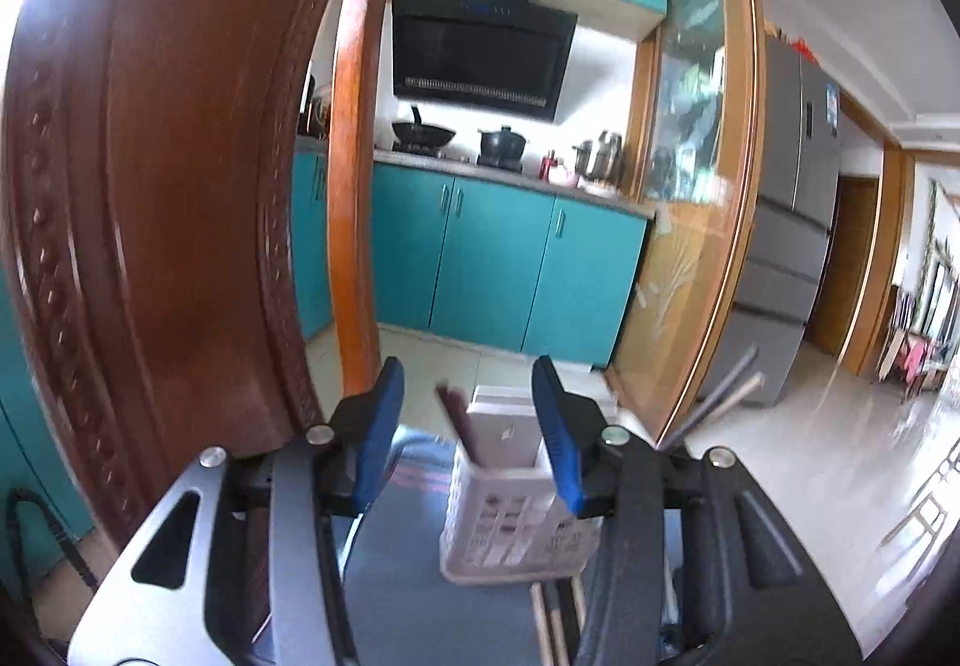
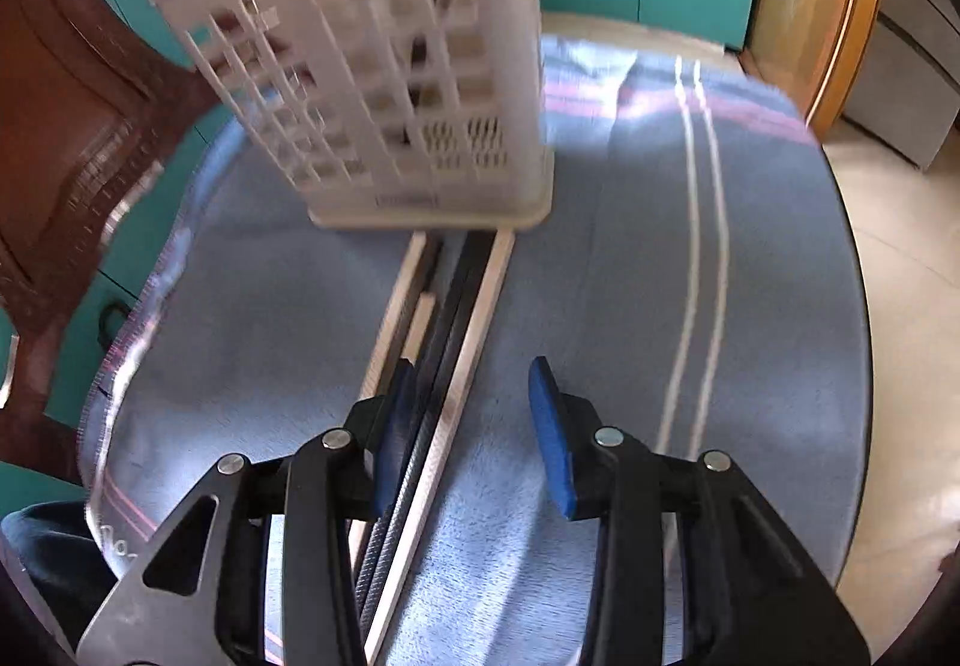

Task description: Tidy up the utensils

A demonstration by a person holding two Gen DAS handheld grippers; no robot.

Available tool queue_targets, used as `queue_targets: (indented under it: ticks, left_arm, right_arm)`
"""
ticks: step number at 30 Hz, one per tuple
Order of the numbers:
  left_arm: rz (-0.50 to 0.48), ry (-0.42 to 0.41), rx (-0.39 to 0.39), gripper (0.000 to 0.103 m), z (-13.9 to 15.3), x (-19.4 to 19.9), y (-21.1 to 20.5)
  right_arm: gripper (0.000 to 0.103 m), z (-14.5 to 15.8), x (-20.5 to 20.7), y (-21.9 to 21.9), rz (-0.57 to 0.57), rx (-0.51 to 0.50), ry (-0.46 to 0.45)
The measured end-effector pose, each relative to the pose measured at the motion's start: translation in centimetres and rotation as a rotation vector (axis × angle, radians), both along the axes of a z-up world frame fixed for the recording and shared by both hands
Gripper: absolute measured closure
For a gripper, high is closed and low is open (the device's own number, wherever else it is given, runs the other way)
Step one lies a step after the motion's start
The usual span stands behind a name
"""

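Right wrist view is showing the chopsticks (image 2: 444, 366) lying in a bundle on the blue-clothed surface (image 2: 750, 306), their long axis running from the white holder (image 2: 390, 84) back toward the camera; the right tongs (image 2: 474, 426) are standing released, straddling only part of the bundle, so a closing pinch is risking scattering the outer sticks. Left wrist view is showing the left tongs (image 1: 468, 432) released too, flanking the holder without touching it; unsteadied, it is likely tipping.
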State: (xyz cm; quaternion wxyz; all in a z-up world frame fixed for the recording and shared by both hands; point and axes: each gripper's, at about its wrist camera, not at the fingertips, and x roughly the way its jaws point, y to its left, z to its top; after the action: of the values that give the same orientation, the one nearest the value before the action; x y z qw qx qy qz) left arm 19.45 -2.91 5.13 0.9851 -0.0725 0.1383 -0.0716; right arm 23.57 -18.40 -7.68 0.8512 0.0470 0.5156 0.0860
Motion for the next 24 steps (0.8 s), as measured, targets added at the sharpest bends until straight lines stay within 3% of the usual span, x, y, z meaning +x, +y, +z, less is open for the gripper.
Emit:
queue_targets:
  ticks: [3, 6, 9, 11, 17, 19, 22, 24]
  left_arm:
    - [0.003, 0.033, 0.036, 0.057, -0.9, -0.3, 0.2]
    - [0.013, 0.053, 0.056, 0.053, -1.3, -0.4, 0.6]
    - [0.007, 0.1, 0.042, 0.053, -2.1, -0.3, 1.1]
    - [-0.016, 0.152, 0.023, 0.053, -2.8, 0.2, 1.2]
    - [-0.124, 0.377, 0.017, 0.053, -6.5, 2.1, -0.2]
    - [-0.169, 0.467, 0.037, 0.053, -8.3, 2.5, -1.4]
    - [-0.284, 0.62, 0.069, 0.053, -11.7, 2.8, -4.0]
    - [-0.322, 0.661, 0.102, 0.053, -13.1, 2.6, -5.3]
  right_arm:
    - [0.064, -0.1, -0.5, 1.0, 0.005, -0.015, -0.027]
    - [0.083, -0.3, -0.5, 0.7, -0.039, 0.048, -0.01]
    - [0.085, -0.4, -0.3, -0.4, -0.081, 0.123, 0.027]
    - [0.085, -0.2, -0.5, -1.1, -0.097, 0.122, 0.045]
    - [0.086, 0.0, -1.4, -4.1, -0.139, 0.124, 0.092]
    - [0.088, 0.3, -2.0, -5.7, -0.18, 0.085, 0.083]
    - [0.09, 1.0, -2.7, -7.6, -0.228, 0.11, 0.059]
    - [0.09, 1.3, -3.1, -8.2, -0.25, 0.11, 0.049]
